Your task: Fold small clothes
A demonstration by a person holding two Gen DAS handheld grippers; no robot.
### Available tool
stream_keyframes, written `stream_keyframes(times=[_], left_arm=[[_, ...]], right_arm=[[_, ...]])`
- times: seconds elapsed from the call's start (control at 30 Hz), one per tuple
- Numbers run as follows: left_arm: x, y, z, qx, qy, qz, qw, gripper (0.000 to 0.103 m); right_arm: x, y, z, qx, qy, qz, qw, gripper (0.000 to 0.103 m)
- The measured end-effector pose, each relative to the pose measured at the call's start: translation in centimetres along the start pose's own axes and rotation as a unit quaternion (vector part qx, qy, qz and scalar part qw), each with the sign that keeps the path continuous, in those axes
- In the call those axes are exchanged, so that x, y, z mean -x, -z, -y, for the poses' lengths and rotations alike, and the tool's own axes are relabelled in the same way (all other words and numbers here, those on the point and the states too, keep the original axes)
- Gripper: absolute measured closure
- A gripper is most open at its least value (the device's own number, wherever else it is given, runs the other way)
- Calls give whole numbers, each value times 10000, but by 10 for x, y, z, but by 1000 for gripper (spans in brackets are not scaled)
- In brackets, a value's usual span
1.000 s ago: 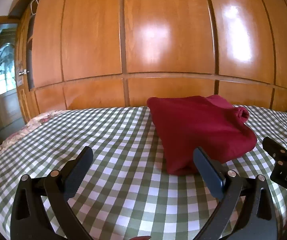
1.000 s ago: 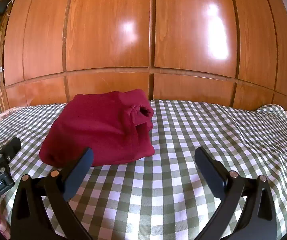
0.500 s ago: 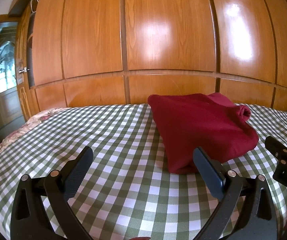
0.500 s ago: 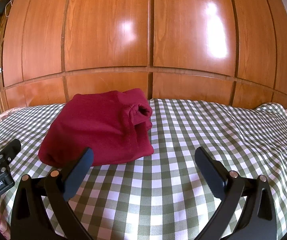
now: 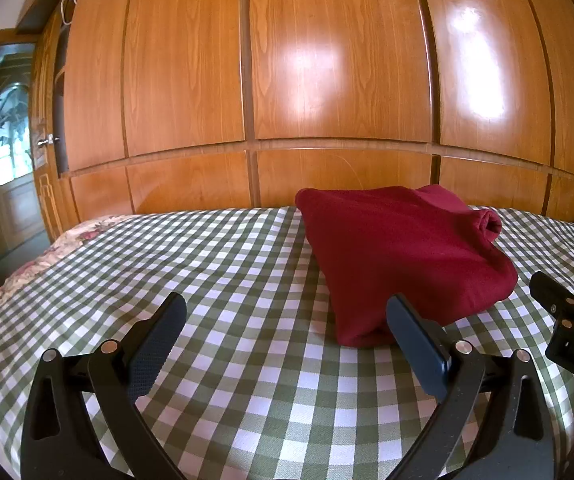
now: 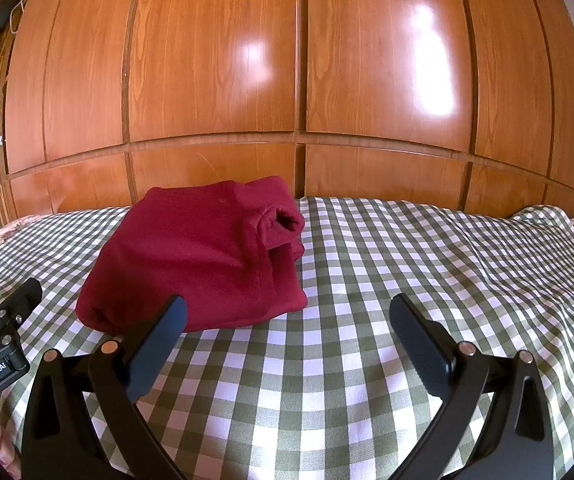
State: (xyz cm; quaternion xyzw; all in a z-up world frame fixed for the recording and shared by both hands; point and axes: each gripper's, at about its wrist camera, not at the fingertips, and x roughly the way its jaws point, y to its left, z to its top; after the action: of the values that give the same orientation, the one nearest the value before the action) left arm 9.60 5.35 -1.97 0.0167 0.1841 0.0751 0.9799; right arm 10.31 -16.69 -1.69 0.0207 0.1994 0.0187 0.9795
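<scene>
Wooden wardrobe behind checked bedspread; folded red garment lies unobstructed.

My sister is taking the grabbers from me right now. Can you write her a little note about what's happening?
Left gripper: open, empty, held just above the checked bedspread.
Right gripper: open, empty, held just above the bedspread too.
Red garment: folded into a bundle on the bedspread ahead, between the two grippers, one rolled cuff showing on its right.
Done: it looks folded.
Left: perhaps tidy the cuff; no other clothes in view.
</scene>
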Motion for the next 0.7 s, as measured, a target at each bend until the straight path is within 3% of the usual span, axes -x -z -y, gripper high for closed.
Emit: stream_keyframes(times=[0.7], left_arm=[[-3,2,0,-12,37,-58,10000,4]], right_arm=[[-2,0,-1,5,11,-37,10000,2]])
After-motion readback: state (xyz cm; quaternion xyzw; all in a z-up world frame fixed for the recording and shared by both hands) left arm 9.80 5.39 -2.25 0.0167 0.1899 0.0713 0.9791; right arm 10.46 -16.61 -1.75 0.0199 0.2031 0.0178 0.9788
